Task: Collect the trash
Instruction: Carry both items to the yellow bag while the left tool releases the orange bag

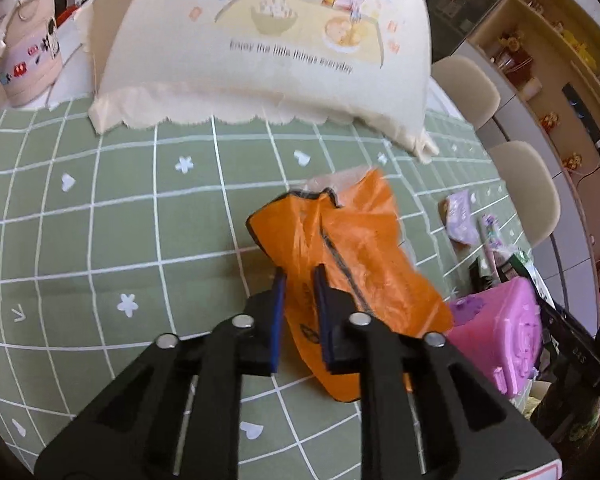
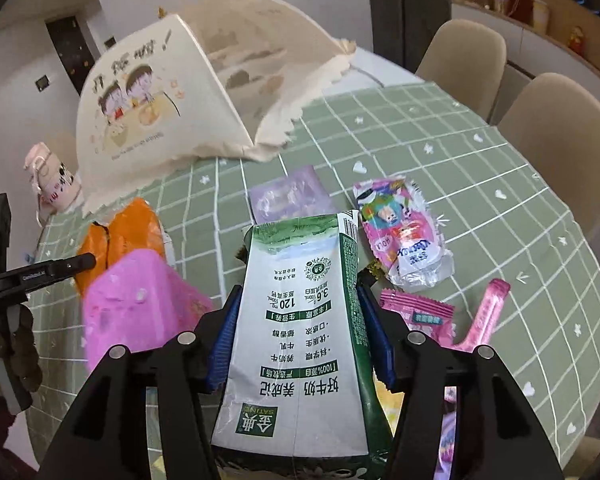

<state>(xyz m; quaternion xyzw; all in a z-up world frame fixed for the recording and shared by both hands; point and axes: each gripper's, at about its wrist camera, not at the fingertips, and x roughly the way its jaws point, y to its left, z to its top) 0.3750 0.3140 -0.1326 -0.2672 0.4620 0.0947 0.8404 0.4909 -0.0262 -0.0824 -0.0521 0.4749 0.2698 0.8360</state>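
Observation:
An orange plastic bag (image 1: 360, 248) lies crumpled on the green checked tablecloth (image 1: 100, 240). My left gripper (image 1: 299, 272) is shut on a fold at its near end. Right of the bag stands a pink plastic box (image 1: 504, 336). In the right wrist view my right gripper (image 2: 300, 292) is shut on a green and white milk carton (image 2: 300, 320), whose sides sit against both blue pads. The carton reaches back over the gripper body. The pink box (image 2: 140, 312) and the orange bag (image 2: 128, 224) show to its left.
Loose wrappers lie right of the carton: a purple packet (image 2: 288, 196), a pink and white wrapper (image 2: 404, 236), a pink sachet (image 2: 420, 314) and a pink stick pack (image 2: 488, 312). A cream food-cover tent (image 2: 160, 100) stands behind. Beige chairs (image 2: 560, 152) line the table's right edge.

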